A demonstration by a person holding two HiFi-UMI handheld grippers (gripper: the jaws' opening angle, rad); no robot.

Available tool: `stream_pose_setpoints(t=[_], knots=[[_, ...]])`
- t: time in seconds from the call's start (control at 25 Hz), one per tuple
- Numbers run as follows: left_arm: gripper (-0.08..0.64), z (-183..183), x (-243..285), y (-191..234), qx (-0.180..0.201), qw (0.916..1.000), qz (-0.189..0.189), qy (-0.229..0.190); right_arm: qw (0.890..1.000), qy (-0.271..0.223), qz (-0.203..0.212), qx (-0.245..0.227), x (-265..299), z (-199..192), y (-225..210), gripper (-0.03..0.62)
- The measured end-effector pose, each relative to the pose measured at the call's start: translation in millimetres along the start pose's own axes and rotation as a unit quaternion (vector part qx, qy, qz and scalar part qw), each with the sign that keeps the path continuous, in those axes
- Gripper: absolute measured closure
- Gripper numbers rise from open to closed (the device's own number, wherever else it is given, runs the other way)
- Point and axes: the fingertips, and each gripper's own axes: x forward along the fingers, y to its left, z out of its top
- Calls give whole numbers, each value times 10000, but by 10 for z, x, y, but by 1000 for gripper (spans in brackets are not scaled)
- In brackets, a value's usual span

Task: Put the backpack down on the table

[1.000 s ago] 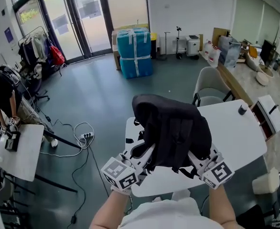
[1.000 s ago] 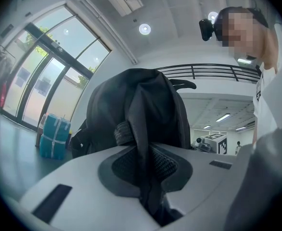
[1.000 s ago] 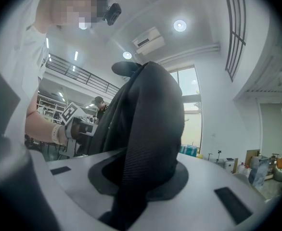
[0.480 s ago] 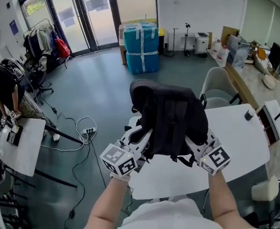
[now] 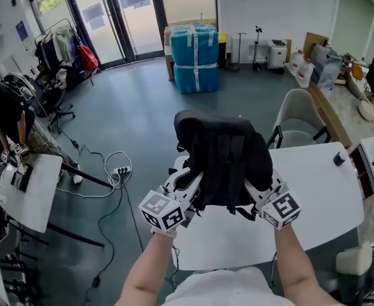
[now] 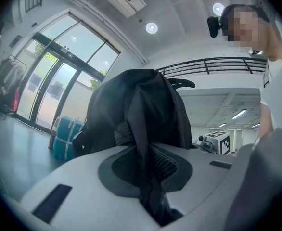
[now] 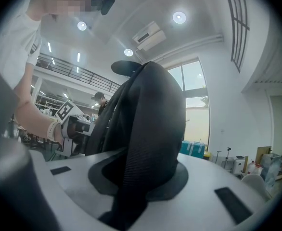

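Observation:
A black backpack (image 5: 225,155) hangs over the near left part of the white table (image 5: 321,203), held up from both sides. My left gripper (image 5: 183,195) is shut on a fold of its fabric and strap (image 6: 148,177), which fills the gap between the jaws. On the other side, my right gripper (image 5: 262,194) is shut on a wide mesh shoulder strap (image 7: 141,177). The backpack (image 6: 136,109) bulges up right in front of the left gripper's camera. The same backpack (image 7: 148,114) also fills the right gripper view. Loose straps dangle under it.
A grey chair (image 5: 299,116) stands at the table's far side. A small dark object (image 5: 339,160) and a white box (image 5: 369,164) lie at the table's right end. Cables (image 5: 113,174) run over the floor to the left. Further left is a second table (image 5: 27,199) with a person (image 5: 2,116).
Both grippers have carried the backpack forward over the table and a little lower. Both grips are unchanged.

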Motion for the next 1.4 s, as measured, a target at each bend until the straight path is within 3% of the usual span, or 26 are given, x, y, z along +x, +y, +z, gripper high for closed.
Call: stream_pose_setpoints(t=[0.6, 0.92, 1.12, 1.4], knots=[[500, -815, 8, 245, -434, 9972, 263, 544, 9966, 669, -11, 477, 89, -853, 45, 488], [499, -1226, -185, 246, -557, 9940, 363, 870, 9927, 994, 50, 676, -1, -1226, 297, 483], [499, -1400, -336, 215, -753, 9928, 426, 831, 9923, 1051, 180, 633, -71, -1331, 458, 483], [497, -1492, -406, 174, -768, 9925, 358, 886, 9913, 1063, -36, 771, -145, -1424, 535, 469]])
